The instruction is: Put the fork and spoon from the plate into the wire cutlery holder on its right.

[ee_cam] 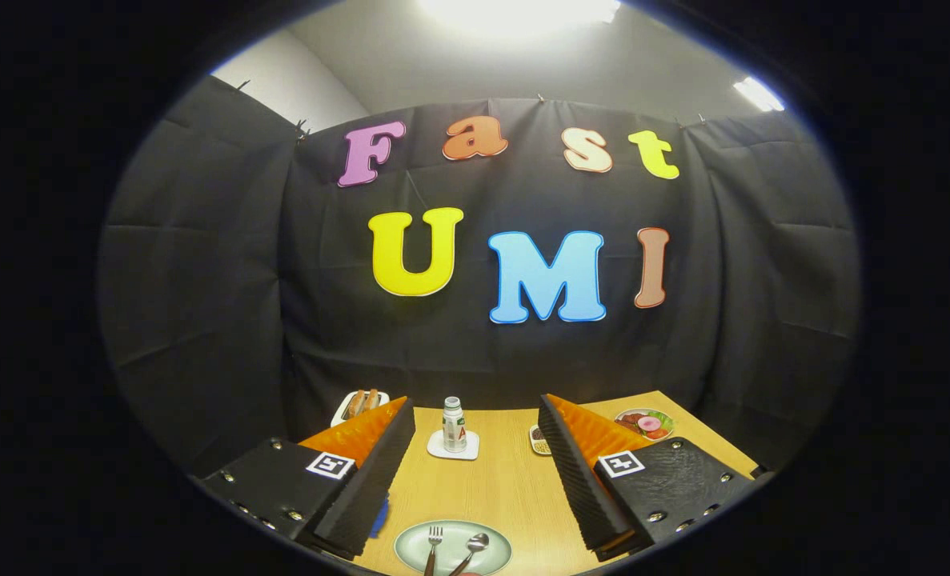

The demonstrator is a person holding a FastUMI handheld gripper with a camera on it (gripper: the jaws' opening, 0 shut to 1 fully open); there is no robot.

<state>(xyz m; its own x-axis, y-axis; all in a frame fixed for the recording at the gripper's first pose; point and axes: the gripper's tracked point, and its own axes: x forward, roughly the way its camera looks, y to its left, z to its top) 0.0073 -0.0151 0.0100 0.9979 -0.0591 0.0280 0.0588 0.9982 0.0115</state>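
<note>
A pale green plate lies on the wooden table, low between my two fingers and close to me. On it rest a fork on the left and a spoon on the right, heads pointing away from me. My gripper hangs above the table, open wide, with nothing between its fingers. Both fingers stand apart from the plate and the cutlery.
Beyond the fingers a small white bottle stands on a white coaster. A dish of bread sits at the far left, a plate of food at the far right, a small dish beside the right finger. The black cloth wall closes the back.
</note>
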